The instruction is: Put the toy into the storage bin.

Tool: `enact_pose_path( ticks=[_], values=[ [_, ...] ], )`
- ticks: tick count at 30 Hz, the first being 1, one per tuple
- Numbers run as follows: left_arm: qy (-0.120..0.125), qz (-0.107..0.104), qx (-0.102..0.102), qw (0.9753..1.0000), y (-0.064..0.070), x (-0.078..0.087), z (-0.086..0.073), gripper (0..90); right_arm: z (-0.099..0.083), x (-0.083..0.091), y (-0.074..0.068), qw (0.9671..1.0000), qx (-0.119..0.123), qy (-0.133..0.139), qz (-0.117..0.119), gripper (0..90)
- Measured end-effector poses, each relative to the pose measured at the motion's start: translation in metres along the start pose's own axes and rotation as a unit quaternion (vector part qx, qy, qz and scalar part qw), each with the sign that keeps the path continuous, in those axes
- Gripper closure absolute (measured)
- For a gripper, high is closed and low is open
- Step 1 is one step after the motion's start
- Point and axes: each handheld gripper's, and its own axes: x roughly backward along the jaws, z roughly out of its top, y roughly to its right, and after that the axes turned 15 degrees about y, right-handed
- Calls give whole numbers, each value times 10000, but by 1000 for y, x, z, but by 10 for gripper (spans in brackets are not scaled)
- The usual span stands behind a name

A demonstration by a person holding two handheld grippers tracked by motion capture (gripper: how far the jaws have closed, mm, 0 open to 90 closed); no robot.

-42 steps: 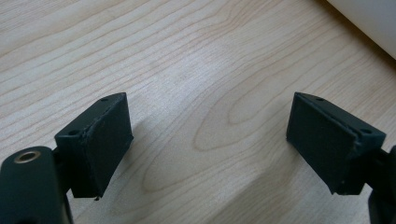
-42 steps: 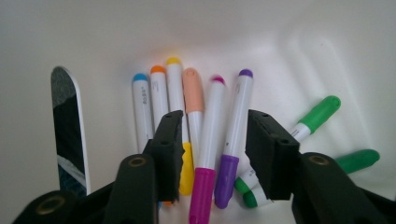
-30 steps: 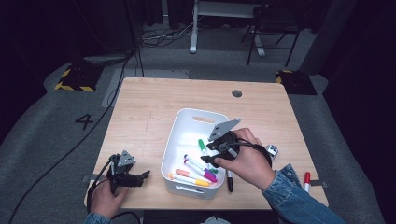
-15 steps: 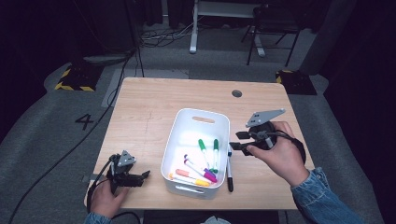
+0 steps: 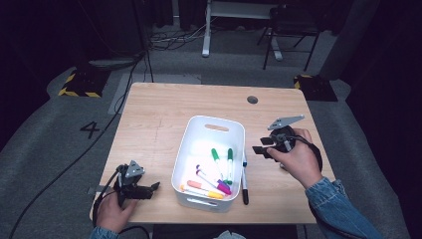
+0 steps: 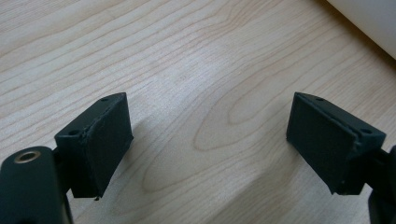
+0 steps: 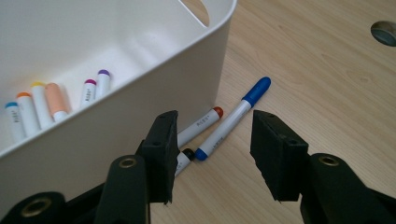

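A white bin stands in the middle of the wooden table. It holds several markers, among them two green ones and a pink and a purple one. My right gripper hovers open just right of the bin with nothing between its fingers. In the right gripper view my right gripper faces the bin wall, a blue marker, an orange-capped marker and a black-capped one on the table. My left gripper rests open at the front left; my left gripper is over bare wood.
A blue marker and a black marker lie along the bin's right side. A round cable hole sits in the far right of the tabletop. A corner of the bin shows ahead of the left gripper.
My right gripper has pulled back from above the bin to its right side. A second green marker now lies in the bin. The left gripper has stayed still.
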Motion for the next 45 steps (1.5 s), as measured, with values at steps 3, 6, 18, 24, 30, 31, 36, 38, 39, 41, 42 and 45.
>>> enact_pose_path(
  ticks=[3,6,18,24,30,31,36,38,39,41,42,45],
  values=[
    [6,2,8,10000,0,0,0,144,-7,-14,5,10000,-29,-62,-7,524],
    [-2,-4,4,10000,0,0,0,144,-13,-28,10,9999,-76,-113,-30,524],
    [1,0,0,10000,0,0,0,144,-34,-76,27,9994,-148,-270,-168,551],
    [4,-3,11,10000,0,0,0,144,-42,-94,33,9990,-207,-324,-235,556],
    [1,-3,-4,10000,0,0,0,144,-47,-108,32,9987,-345,-290,-249,544],
    [6,0,8,10000,0,0,0,144,-47,-109,32,9985,-378,-289,-288,544],
    [-3,-4,4,10000,0,0,0,144,-49,-116,34,9980,-446,-335,-287,540],
    [-6,-8,-4,10000,0,0,0,144,-50,-118,36,9980,-414,-358,-310,540],
    [-1,0,-1,10000,0,0,0,144,-51,-118,37,9981,-367,-391,-316,540],
    [0,0,0,10000,0,0,0,143,-52,-119,38,9977,-468,-380,-321,545],
    [-4,-5,-4,10000,0,0,0,144,-52,-119,39,9974,-495,-402,-341,555],
    [-5,-7,-5,10000,0,0,0,144,-55,-119,43,9967,-493,-477,-429,592]
  ],
)
